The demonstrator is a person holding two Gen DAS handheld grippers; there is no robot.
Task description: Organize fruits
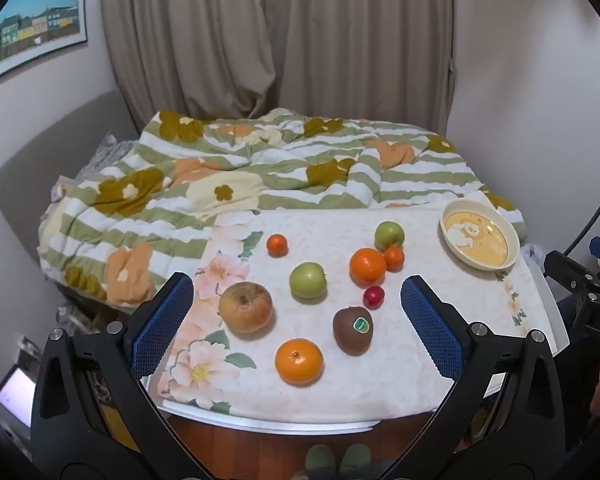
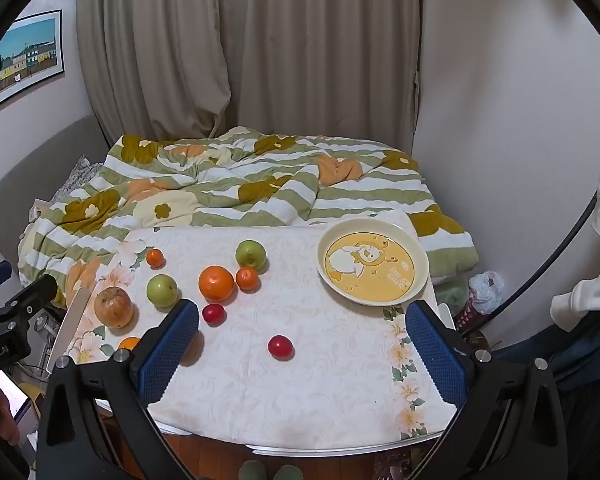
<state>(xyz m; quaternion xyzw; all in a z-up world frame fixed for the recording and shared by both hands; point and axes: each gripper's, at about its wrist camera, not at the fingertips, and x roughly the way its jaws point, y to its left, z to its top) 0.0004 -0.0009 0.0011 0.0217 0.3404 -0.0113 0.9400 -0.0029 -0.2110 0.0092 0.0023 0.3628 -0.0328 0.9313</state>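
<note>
Fruits lie loose on the floral tablecloth point(image 2: 300, 380), none yet in the plate point(image 2: 416, 248).

Nearest: left gripper point(image 1: 296, 322) and right gripper point(image 2: 302, 338), both held above the near table edge, jaws spread wide, nothing between the blue pads.

Near row, left view: a large orange point(image 1: 299, 361), a kiwi point(image 1: 353, 330) with a green sticker just right of it, and a wrinkled brown apple point(image 1: 245, 307) to the left. In the right view a red cherry tomato point(image 2: 280, 346) sits alone, framed between the right gripper's open pads.

Middle: a second red tomato point(image 1: 373, 296), a green apple point(image 1: 307, 280), a second large orange point(image 1: 367, 266) touching a small tangerine point(image 1: 393, 258).

Far: another green apple point(image 1: 389, 235) behind that pair, and a lone small tangerine point(image 1: 277, 245) toward the left edge.

Far right corner: the plate, cream rim, yellow cartoon bear inside, holds nothing. It looks like the only container, so likely the destination.

Judgement: task at its start. The lone tomato looks the easiest first pick for the right gripper. It is small, round and likely to roll; come down straight over it, close gently at its widest part, and set it low into the plate instead of dropping it. The touching orange and tangerine need care so one does not nudge the other away.
</note>
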